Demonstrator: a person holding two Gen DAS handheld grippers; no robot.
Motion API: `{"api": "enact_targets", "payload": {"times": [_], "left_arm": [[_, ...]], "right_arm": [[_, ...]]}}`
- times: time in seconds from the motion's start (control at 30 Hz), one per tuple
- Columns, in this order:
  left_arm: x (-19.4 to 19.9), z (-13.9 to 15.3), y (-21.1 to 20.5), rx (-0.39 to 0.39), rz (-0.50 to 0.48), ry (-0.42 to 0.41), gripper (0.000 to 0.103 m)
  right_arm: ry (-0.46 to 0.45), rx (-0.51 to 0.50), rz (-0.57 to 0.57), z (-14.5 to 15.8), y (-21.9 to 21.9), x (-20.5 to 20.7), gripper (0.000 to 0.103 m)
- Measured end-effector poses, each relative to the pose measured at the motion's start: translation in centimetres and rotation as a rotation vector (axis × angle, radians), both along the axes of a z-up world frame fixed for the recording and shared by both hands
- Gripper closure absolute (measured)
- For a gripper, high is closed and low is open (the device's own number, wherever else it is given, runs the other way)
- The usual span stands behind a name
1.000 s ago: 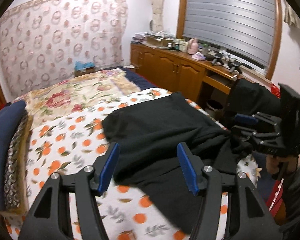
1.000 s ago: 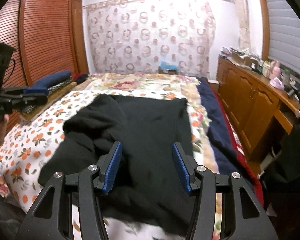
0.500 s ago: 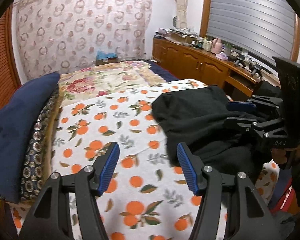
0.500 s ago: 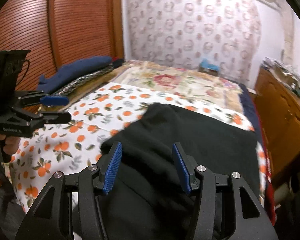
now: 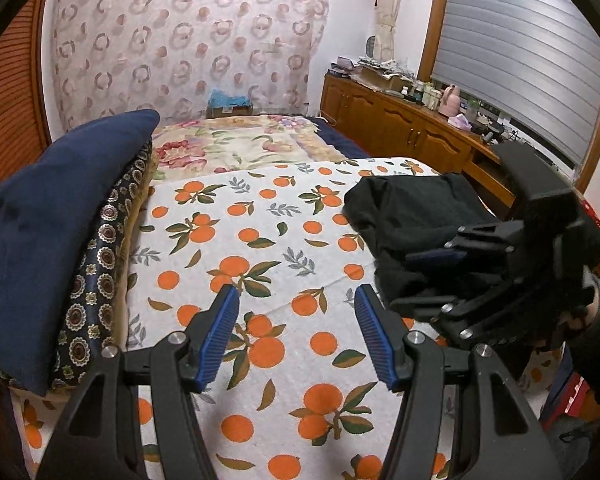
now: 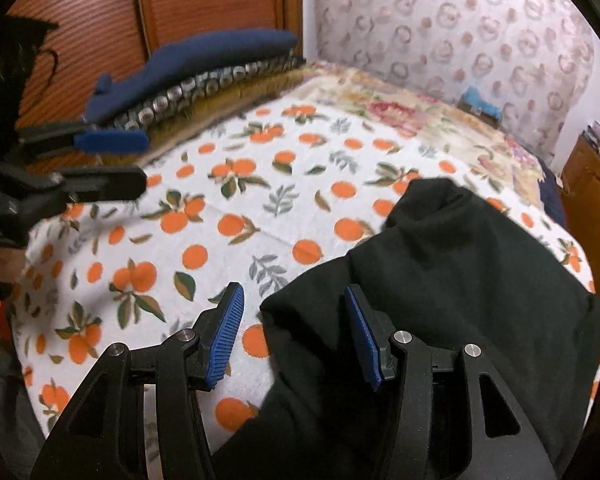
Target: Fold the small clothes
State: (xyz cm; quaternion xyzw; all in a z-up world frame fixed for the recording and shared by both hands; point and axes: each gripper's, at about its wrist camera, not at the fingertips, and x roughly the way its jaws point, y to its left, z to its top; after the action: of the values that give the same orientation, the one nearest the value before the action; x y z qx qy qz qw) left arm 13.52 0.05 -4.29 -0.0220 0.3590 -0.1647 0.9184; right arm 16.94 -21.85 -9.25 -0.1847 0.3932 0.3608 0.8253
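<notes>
Black garment (image 6: 460,280) crumpled on orange-print bedsheet (image 6: 220,208)

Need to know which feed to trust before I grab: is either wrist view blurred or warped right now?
Left wrist view: sharp, fisheye bending at the edges; left claw crisp. Right wrist view: motion blur smears the left claw and pillow stack; black garment clear enough.

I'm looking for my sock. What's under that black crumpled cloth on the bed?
The black crumpled garment lies on the white orange-print bedsheet, which shows all around its edges. Whatever sits directly beneath the cloth is covered, so a sock there can't be seen.
</notes>
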Motion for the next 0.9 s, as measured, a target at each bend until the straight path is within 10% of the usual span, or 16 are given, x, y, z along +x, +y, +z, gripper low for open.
{"api": "enact_targets", "payload": {"times": [0.13,0.3,0.6,0.9], "left_arm": [[0.1,-0.3,0.0,-0.007,-0.005,0.006,0.043],[0.3,-0.5,-0.3,-0.015,-0.013,0.011,0.043],[0.9,-1.4,-1.6,-0.013,-0.032,0.037,0.043],[1.1,-1.6,-3.6,0.005,-0.057,0.051,0.043]], "right_arm": [[-0.006,-0.028,-0.005,-0.9,0.1,0.2,0.052],[-0.047,-0.052,-0.021,-0.9,-0.1,0.3,0.098],[-0.162,0.133,-0.141,7.3,-7.3,2.0,0.099],[-0.259,0.036,-0.383,10.5,-17.5,9.4,0.099]]}}
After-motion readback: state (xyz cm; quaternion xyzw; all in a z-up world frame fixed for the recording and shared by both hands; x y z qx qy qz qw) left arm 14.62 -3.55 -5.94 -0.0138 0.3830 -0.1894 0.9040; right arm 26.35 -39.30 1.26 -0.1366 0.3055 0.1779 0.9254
